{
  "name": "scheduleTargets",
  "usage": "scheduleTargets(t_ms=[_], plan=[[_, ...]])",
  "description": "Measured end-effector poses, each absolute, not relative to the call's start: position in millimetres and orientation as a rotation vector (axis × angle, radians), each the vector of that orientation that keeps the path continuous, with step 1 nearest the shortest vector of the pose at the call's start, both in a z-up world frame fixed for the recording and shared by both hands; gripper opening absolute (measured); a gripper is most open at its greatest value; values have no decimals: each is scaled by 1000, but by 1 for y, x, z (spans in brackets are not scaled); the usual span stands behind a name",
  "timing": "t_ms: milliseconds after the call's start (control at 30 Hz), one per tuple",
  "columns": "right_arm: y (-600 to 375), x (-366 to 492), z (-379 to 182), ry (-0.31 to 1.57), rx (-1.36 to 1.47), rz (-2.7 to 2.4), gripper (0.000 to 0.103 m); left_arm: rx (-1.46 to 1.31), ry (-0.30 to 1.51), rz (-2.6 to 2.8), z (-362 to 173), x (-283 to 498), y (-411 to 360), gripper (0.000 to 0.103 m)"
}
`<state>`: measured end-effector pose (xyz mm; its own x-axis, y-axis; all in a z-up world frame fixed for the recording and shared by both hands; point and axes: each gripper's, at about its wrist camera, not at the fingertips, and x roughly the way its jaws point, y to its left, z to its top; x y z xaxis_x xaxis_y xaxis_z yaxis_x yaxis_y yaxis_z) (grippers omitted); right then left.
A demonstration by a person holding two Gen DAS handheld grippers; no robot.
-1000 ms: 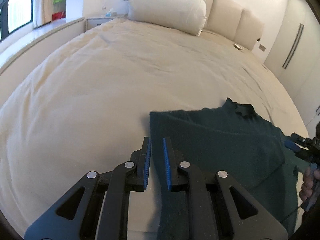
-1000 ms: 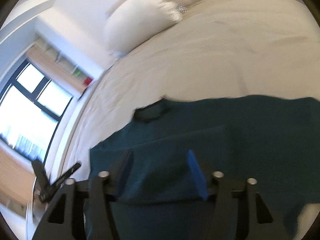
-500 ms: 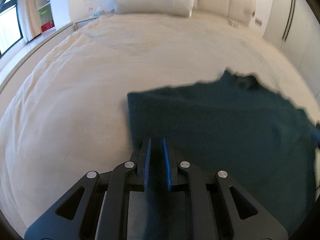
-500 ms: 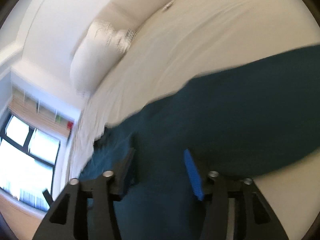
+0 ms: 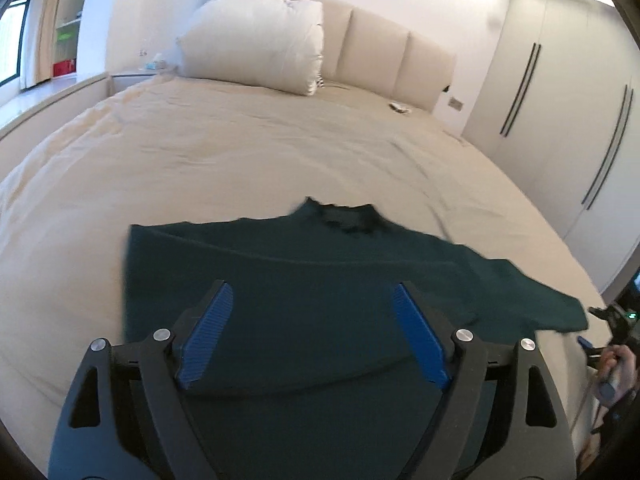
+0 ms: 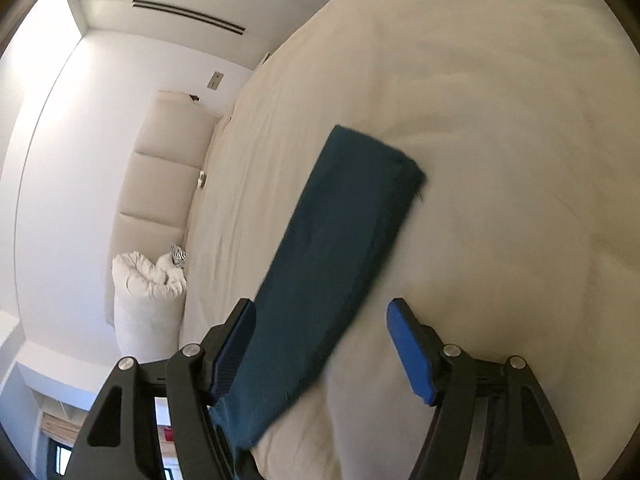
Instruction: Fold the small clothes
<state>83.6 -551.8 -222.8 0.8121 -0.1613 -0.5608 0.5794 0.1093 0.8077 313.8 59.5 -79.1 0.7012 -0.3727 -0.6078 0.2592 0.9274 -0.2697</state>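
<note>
A dark green sweater [image 5: 280,260] lies flat on the bed [image 5: 240,152], neck away from me, one sleeve stretched out to the right. My left gripper [image 5: 312,288] hovers over its body, jaws opening wide, nothing pinched between the blue pads. At the right edge a hand [image 5: 616,364] holds my right gripper [image 5: 596,328] by the sleeve's cuff. In the right wrist view the sleeve [image 6: 348,208] runs up between the jaws of the right gripper [image 6: 320,305]. It lies against the left pad and the right pad stands clear; these jaws are opening too.
A white pillow [image 5: 256,40] leans on the padded headboard [image 5: 380,48] at the far end. A wardrobe [image 5: 560,100] lines the right wall. A small object [image 5: 400,108] lies near the headboard. The pillow [image 6: 148,292] also shows in the right wrist view, beside the cream cover [image 6: 500,160].
The left jaws, nearly closed at the sweater's edge before, have spread wide, and the view has pulled back. The right gripper swung and rolled from the sweater's body out along the sleeve.
</note>
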Motion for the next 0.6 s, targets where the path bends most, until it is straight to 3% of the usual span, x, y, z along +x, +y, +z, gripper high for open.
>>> scheduleTargets(t_ms=[133,233,300,400,600], plan=[[-565,94,-225,361,1372,-582,71,-188,710,-373,-73,315,48,83],[-569,100,-221,362,1346,-600,63,-242,747,-407,-72,323,51,90],[-571,108,-219,394,1330,-630,37,-253,781,-416,-73,329,50,90],[-576,110,-210,436,1286,-664,13,-253,777,-382,-73,332,62,90],[-512,195,-148,541,971,-581,12,-246,834,-335,-86,340,78,90]])
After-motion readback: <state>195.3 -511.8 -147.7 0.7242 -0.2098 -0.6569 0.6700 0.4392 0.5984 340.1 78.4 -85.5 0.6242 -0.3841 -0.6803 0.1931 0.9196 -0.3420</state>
